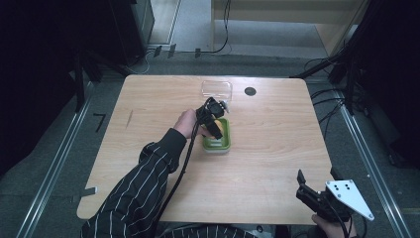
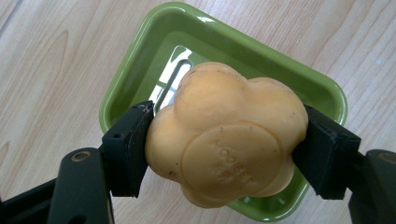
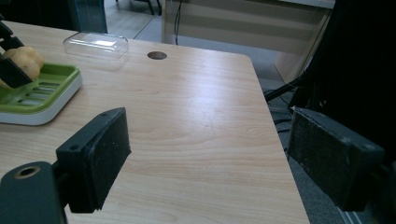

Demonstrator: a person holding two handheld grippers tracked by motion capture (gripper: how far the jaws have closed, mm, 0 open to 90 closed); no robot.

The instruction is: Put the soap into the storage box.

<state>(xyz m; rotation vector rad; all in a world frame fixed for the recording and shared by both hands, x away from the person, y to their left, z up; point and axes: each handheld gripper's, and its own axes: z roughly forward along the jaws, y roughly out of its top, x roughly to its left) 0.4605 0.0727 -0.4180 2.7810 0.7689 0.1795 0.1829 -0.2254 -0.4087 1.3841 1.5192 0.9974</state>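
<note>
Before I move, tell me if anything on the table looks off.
Nothing stands out. The left tongs grip a yellow soap bar squarely above the green soap dish; its clear lid lies apart, farther back, unbroken. The right tongs hang open.

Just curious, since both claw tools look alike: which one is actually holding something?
The left gripper, over the green soap dish, clamps a yellow soap bar. The right gripper is open near the table's corner.

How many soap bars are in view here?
1: a yellow soap bar, clamped between the left gripper jaws above the green soap dish. No other bar is visible on the table.
</note>
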